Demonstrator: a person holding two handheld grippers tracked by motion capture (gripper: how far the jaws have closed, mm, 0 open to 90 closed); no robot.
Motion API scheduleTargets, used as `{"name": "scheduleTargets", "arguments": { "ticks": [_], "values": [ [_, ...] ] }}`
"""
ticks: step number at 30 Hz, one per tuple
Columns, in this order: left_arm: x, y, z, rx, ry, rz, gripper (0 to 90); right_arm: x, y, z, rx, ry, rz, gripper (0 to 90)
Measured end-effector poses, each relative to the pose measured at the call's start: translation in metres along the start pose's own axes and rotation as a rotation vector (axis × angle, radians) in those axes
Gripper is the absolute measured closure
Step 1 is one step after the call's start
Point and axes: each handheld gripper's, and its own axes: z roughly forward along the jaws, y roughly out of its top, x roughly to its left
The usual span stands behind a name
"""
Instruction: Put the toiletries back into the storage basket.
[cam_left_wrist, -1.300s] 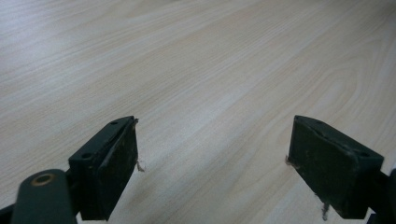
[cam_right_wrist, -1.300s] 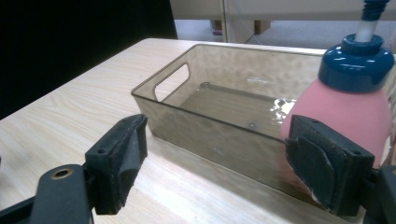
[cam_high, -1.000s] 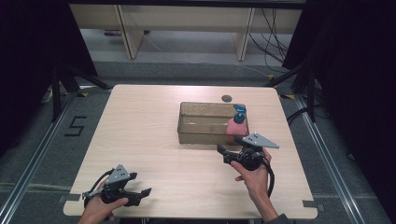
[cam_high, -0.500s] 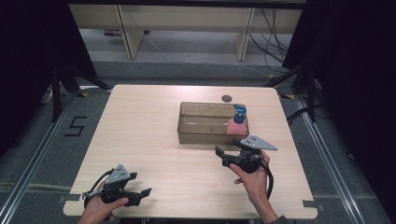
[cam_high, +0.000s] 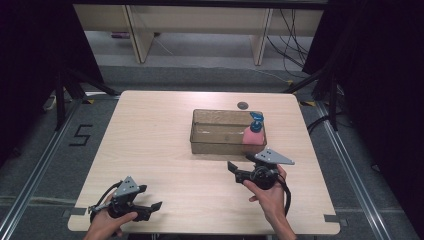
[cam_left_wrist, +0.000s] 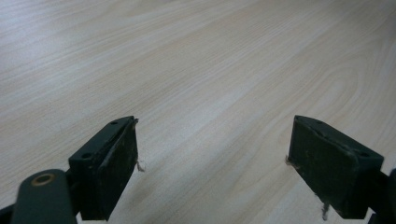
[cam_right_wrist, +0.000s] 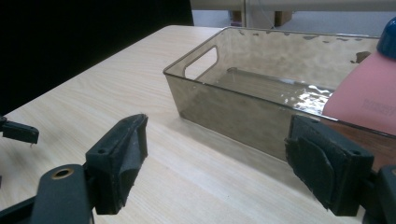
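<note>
- Two grippers work this pale wooden table (cam_high: 150, 135), and we hold the right gripper (cam_high: 239, 169) just short of the smoky clear plastic bin (cam_high: 215, 131), its jaws parted wide with nothing between them.
- The pink bottle (cam_high: 253, 135) with a blue cap (cam_high: 256, 121) stands upright in the bin's right end, straight beyond that gripper and touching or nearly touching the near wall.
- In the right gripper view, the bottle (cam_right_wrist: 362, 93) rises behind the bin's near wall (cam_right_wrist: 243, 114), beyond the right-hand pad; any reach, we judge, must clear that rim.
- The bin's long axis runs across the table, left to right.
- Our left gripper (cam_high: 152, 209) rests at the near left corner, well apart from the bin, jaws spread over bare wood (cam_left_wrist: 210, 70); the right hand is plainly nearer.
</note>
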Motion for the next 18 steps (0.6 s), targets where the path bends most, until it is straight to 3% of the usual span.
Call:
{"name": "scheduleTargets", "arguments": {
  "ticks": [2, 3, 6, 8, 9, 16, 17, 18],
  "values": [
    [0.0004, 0.0001, -0.0003, 0.004, 0.001, 0.004, 15.2, 0.0014, -0.0009, -0.0001, -0.006, 0.008, 0.003, 21.5],
    [0.0004, 0.0001, -0.0002, 0.004, 0.001, 0.004, 15.2, 0.0004, -0.0013, -0.0004, -0.008, -0.007, -0.027, 21.5],
    [0.0000, 0.0000, 0.0001, 0.000, 0.001, 0.000, 15.2, 0.0039, -0.0030, -0.0012, 0.002, 0.017, 0.010, 21.5],
    [0.0000, 0.0000, 0.0001, 0.000, 0.001, 0.000, 15.2, 0.0033, -0.0036, -0.0016, 0.006, 0.005, -0.022, 21.4],
    [0.0003, 0.0000, -0.0002, 0.003, 0.002, 0.003, 15.2, 0.0049, -0.0043, -0.0020, 0.010, 0.014, -0.002, 21.4],
    [0.0004, 0.0000, -0.0002, 0.004, 0.002, 0.005, 15.2, 0.0072, -0.0062, -0.0031, -0.001, 0.028, -0.012, 21.1],
    [0.0004, 0.0000, -0.0003, 0.003, 0.002, 0.004, 15.2, 0.0102, -0.0074, -0.0041, 0.007, 0.031, 0.020, 21.0],
    [0.0004, 0.0000, -0.0002, 0.003, 0.002, 0.004, 15.2, 0.0089, -0.0076, -0.0046, 0.013, 0.032, -0.002, 21.0]
  ]
}}
